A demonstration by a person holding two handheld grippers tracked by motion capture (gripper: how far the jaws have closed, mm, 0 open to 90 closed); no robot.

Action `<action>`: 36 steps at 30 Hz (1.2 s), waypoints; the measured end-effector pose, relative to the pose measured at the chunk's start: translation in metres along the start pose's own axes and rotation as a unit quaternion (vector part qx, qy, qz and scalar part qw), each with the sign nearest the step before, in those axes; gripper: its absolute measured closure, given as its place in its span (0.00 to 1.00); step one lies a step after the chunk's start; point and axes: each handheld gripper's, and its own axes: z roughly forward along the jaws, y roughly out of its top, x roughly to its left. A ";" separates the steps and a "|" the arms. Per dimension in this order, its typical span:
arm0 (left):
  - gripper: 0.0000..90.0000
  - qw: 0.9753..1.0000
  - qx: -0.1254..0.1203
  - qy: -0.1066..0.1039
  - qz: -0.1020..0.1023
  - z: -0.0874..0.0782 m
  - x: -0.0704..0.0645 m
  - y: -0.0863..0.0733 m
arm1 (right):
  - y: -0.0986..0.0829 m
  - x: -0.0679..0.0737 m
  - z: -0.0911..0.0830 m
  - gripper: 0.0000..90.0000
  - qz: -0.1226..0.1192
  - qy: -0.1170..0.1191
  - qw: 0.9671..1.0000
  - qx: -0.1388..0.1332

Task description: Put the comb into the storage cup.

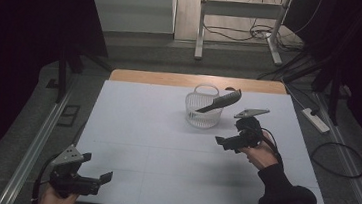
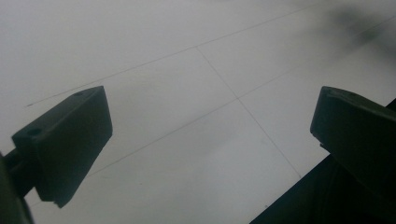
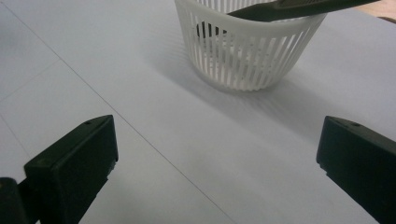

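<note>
Your right tongs (image 1: 221, 141) hang open and empty just in front of the white basket (image 1: 203, 115), their jaws spread wide over the bare worktop (image 1: 156, 130). The dark comb (image 1: 220, 102) lies tilted across the basket's rim, one end inside, the other poking out past the far side. Your left tongs (image 1: 104, 177) are open too, holding nothing, near the worktop's front left corner, well apart from the basket.

comb (image 1: 220, 103) leaning in basket (image 1: 202, 115), right claw (image 1: 226, 142) just before it, left claw (image 1: 96, 178) at table's (image 1: 166, 130) near-left corner
</note>
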 end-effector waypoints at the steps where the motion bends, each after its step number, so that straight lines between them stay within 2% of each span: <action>1: 0.00 1.000 0.000 0.000 0.000 0.000 0.000 0.000 | -0.001 0.001 -0.001 0.00 -0.001 0.000 1.000 -0.002; 18: 0.00 1.000 0.000 -0.001 -0.001 0.000 0.000 0.000 | -0.012 0.008 -0.017 0.00 -0.005 0.013 1.000 -0.013; 28: 0.00 1.000 0.000 -0.002 -0.002 0.000 0.001 0.000 | -0.021 0.010 -0.024 0.00 0.004 0.038 0.999 -0.016; 36: 0.00 1.000 0.000 -0.002 -0.003 0.000 0.001 0.000 | -0.030 0.016 -0.029 0.00 -0.008 0.041 0.999 -0.022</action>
